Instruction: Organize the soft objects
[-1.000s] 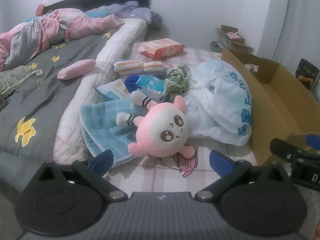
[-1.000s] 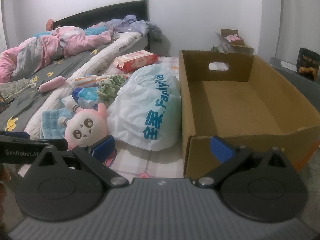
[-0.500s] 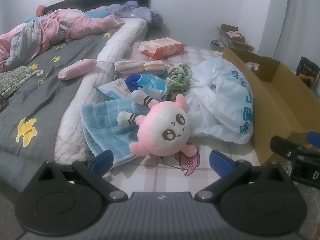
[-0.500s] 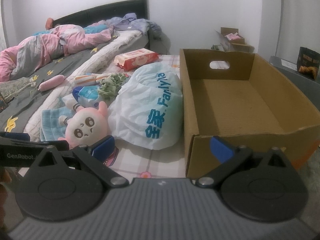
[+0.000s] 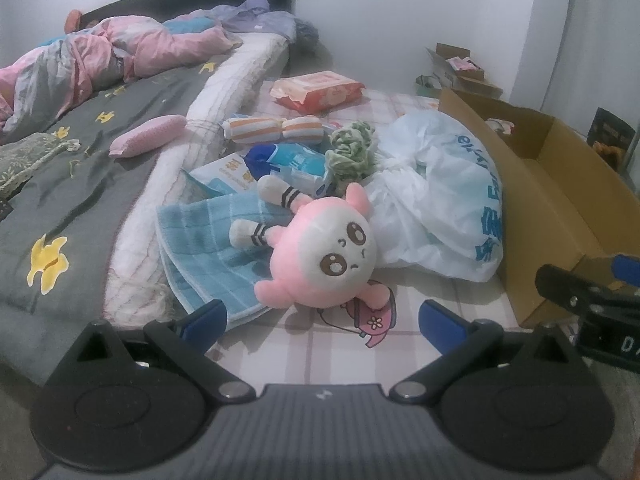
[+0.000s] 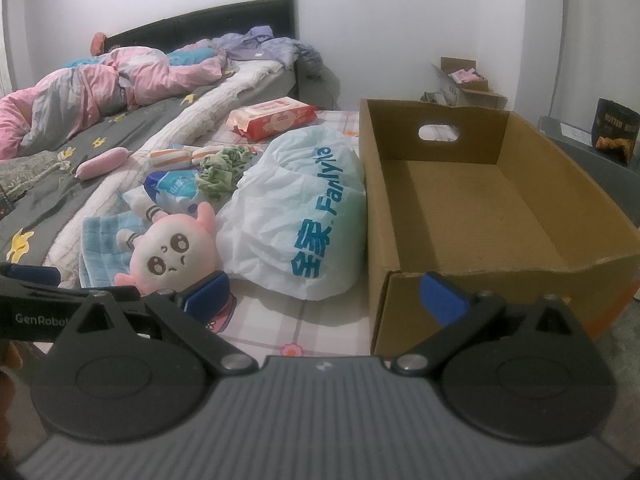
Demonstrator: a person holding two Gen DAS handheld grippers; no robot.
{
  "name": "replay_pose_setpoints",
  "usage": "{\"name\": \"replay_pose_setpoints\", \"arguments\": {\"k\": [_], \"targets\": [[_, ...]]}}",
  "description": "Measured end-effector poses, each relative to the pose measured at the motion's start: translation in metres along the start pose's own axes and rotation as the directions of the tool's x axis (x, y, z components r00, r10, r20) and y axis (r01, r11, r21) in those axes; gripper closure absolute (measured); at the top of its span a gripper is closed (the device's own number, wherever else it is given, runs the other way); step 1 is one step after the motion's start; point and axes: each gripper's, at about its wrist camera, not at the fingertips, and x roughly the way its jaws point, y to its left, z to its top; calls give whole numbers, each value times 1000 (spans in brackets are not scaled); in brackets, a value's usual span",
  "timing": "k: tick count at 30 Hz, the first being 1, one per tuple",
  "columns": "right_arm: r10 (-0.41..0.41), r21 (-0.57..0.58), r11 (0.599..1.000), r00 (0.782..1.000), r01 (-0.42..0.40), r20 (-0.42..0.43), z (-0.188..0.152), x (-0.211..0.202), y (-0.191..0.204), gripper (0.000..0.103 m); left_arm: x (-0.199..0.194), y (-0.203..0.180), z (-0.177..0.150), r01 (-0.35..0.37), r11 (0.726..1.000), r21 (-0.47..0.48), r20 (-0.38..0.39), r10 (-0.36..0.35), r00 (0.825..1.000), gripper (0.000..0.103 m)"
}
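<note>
left tool (image 5: 322, 318) hung open just short of the pink plush doll (image 5: 320, 256); right tool (image 6: 324, 292) open too. approach step; next, straddle the head, close.

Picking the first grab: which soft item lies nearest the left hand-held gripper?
The pink plush doll, directly ahead between the open fingers of the left hand-held gripper; the striped rolled cloth and green fabric bundle lie farther back.

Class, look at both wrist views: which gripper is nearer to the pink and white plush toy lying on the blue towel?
Left. The left gripper is open directly in front of the pink and white plush toy. The right gripper is open off to the toy's right, facing the brown cardboard box.
</note>
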Motion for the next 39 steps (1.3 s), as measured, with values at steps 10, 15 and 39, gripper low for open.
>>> {"name": "replay_pose_setpoints", "arguments": {"k": [10, 15, 39], "targets": [[-21, -6, 1000, 1000, 21, -5, 2, 2, 2, 1, 1, 0, 0, 16, 1000, 15, 1, -16, 1000, 1], [-28, -8, 1000, 1000, 28, -12, 2, 2, 2, 1, 3, 1, 2, 20, 1000, 16, -3, -20, 1000, 1], [63, -45, 997, 996, -59, 68, 29, -4, 26, 1, -10, 37, 19, -12, 999, 39, 92, 8, 996, 1]]}}
